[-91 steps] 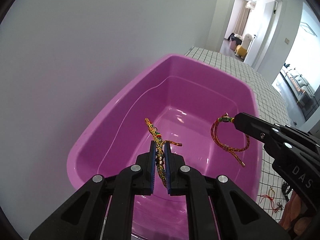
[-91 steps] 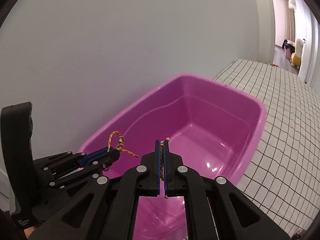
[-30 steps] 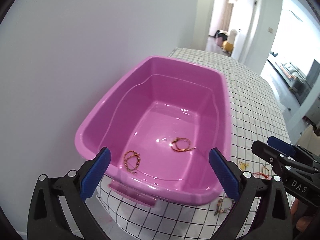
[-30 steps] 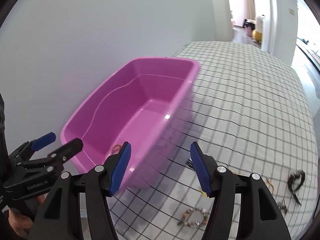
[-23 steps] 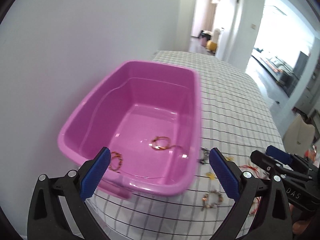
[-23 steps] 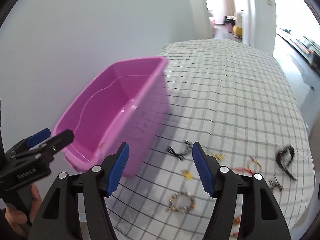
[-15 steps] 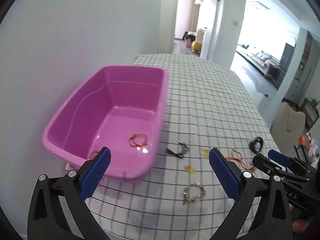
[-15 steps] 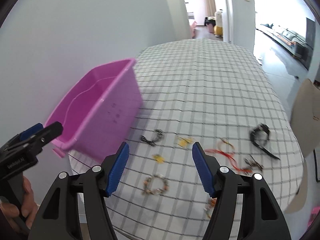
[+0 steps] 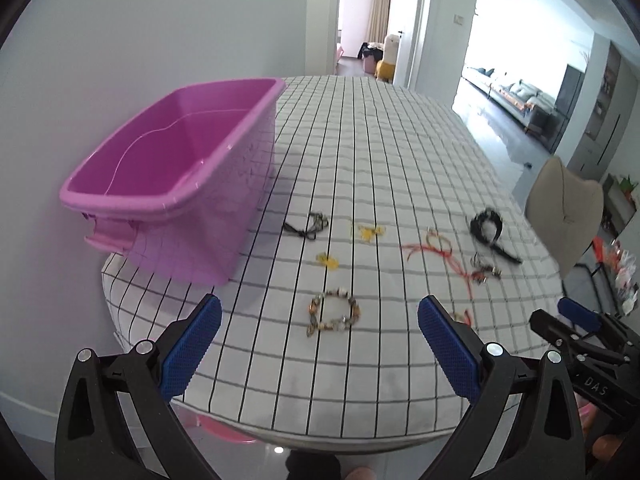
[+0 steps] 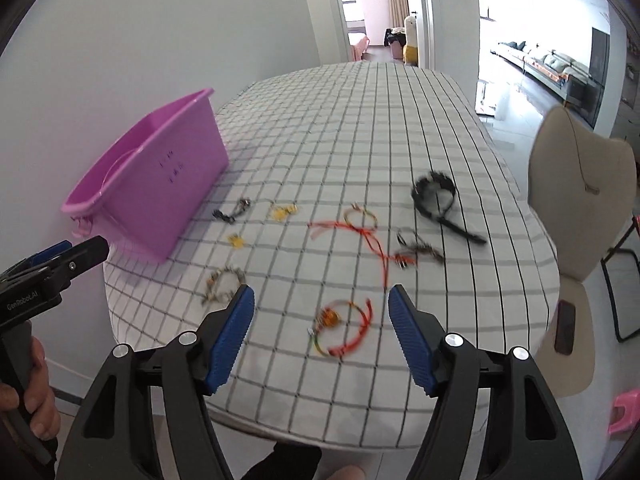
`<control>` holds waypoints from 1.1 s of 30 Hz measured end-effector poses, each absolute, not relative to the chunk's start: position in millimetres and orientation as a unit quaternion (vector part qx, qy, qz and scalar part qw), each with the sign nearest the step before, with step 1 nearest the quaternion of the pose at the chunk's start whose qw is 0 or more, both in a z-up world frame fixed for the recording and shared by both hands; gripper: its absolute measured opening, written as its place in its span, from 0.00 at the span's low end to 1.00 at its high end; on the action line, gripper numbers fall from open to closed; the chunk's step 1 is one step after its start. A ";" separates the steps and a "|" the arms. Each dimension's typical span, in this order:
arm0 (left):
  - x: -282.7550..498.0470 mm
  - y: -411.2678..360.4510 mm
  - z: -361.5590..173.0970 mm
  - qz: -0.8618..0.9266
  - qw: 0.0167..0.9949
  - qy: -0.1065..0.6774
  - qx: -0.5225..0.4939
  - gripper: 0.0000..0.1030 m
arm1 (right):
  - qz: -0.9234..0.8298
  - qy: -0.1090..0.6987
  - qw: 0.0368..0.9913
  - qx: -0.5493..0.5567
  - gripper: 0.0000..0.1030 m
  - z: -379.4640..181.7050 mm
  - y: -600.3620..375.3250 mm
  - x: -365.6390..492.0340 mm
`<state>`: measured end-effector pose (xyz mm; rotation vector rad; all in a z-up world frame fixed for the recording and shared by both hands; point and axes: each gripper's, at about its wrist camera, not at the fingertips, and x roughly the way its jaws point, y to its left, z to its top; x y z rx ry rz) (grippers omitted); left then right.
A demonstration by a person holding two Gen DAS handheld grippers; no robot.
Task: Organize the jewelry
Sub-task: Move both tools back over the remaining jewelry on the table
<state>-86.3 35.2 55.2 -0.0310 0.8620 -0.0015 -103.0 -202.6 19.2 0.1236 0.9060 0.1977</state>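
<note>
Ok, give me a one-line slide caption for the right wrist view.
Right gripper, jaws open and empty, above a red-and-gold bracelet on the checked tablecloth; pink bin at left.

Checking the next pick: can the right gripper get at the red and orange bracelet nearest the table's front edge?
Probably yes. The right gripper is open and empty, its jaws framing the red and orange bracelet, which lies alone on the checked cloth with nothing over it.

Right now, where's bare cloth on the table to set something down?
Free: far half of the table beyond the pink bin, and the near edge under the left claw. Crowded: the middle band from the black cord to the black bracelet.
</note>
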 end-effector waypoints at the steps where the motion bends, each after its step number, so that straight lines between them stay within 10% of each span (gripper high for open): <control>1: -88.7 32.8 49.8 -0.003 0.908 0.420 -0.011 0.94 | 0.093 0.439 0.892 0.062 0.65 14.4 -204.8 -106.4; 33: -29.6 26.9 -105.0 -0.049 0.910 0.412 0.021 0.94 | 0.029 0.391 0.914 0.104 0.65 -121.5 -179.1 -82.4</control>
